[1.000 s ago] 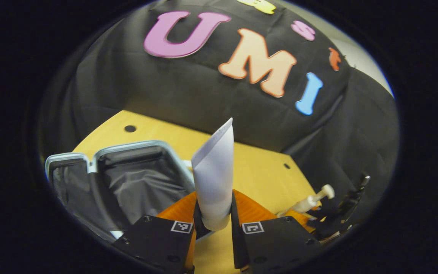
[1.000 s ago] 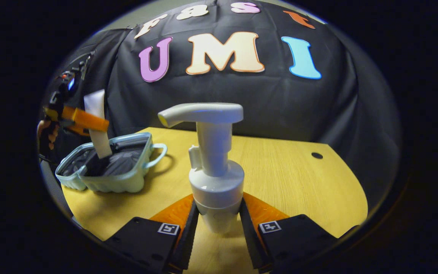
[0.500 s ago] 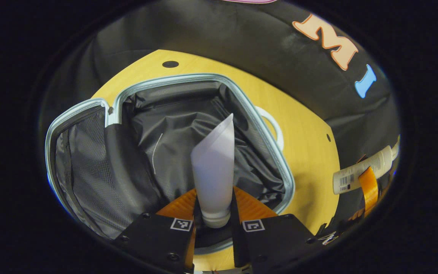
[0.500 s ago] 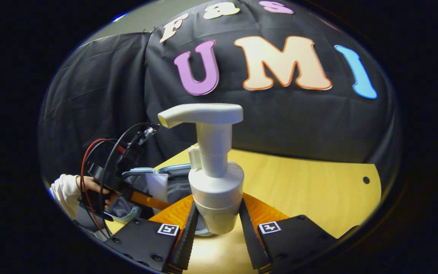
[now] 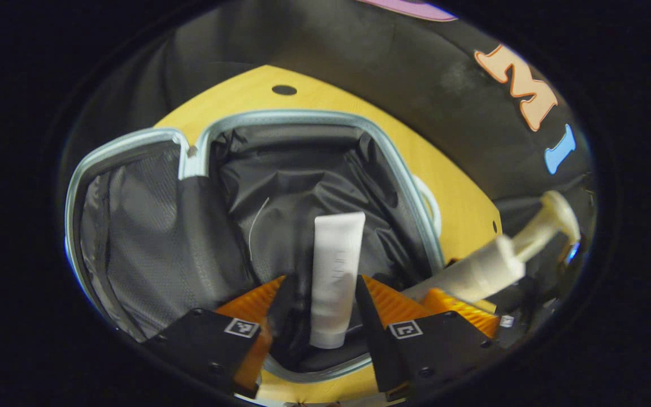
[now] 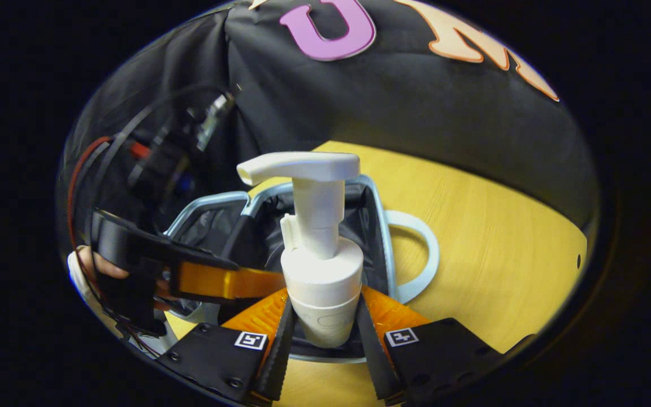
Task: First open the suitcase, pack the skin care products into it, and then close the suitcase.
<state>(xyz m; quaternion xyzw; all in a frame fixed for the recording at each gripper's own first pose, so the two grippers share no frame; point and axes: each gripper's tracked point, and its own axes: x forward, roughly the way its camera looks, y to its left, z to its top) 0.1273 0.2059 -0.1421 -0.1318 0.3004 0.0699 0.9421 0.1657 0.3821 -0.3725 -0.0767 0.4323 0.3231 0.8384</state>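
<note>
Our left tool [image 5: 319, 314], spread wide, hangs above the open suitcase [image 5: 308, 118] on the table [image 6: 489, 226]; the tube [image 5: 334, 277] lies inside it. Our right tool [image 6: 321, 333] pinches the pump bottle [image 6: 317, 254] above the lining, ready to pack.

White tube [image 5: 334, 277], pale-blue suitcase [image 5: 280, 117] with black lining.

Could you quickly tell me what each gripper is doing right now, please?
Left gripper: open, the white tube lying loose between its fingers.
Right gripper: shut on the pump bottle.
</note>
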